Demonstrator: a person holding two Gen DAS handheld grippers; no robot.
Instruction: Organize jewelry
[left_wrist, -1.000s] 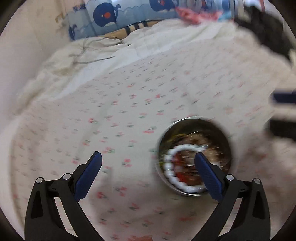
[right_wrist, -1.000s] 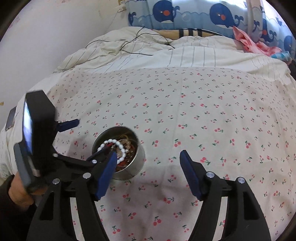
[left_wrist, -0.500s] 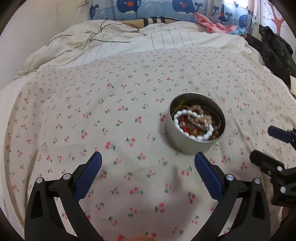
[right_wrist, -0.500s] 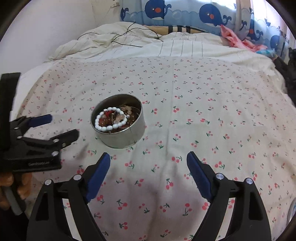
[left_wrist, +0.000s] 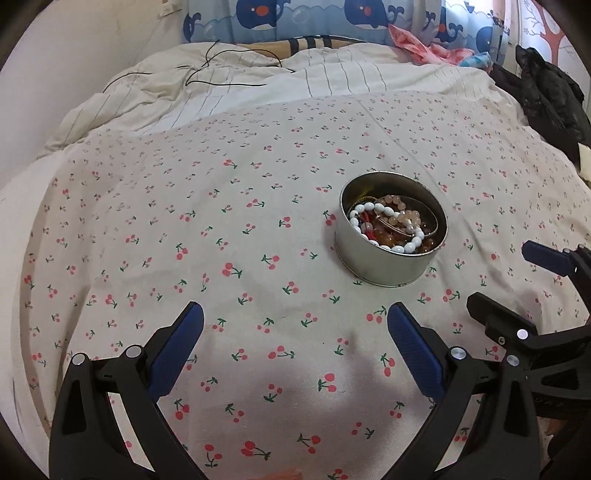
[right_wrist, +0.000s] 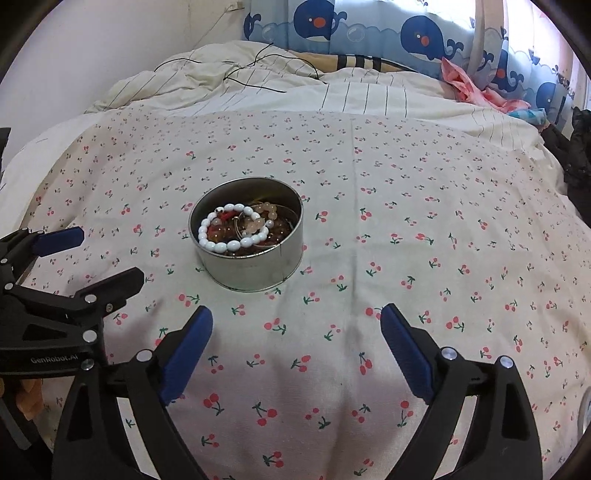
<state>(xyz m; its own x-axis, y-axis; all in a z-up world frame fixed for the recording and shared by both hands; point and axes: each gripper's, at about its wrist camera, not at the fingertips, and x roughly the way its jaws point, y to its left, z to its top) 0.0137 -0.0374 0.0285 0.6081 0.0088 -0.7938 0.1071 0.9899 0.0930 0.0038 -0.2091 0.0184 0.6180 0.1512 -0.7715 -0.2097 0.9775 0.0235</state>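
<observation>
I've drawn both claws (left_wrist: 295, 332) (right_wrist: 296, 330) back from the tin (right_wrist: 245, 236), left open, right opening, both empty, beads (right_wrist: 232, 232) still inside.

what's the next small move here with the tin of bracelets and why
Probably ease the right gripper forward and down toward the tin, aiming at the white bead bracelet lying on top. Its jaws are opening with nothing between them, the tin sits just ahead, and the jewelry is still piled inside it on the cherry-print sheet.

Both wrist cameras look steeply down, near the tin (left_wrist: 388, 254) (right_wrist: 251, 258): left view from its left, right view from its right.
</observation>
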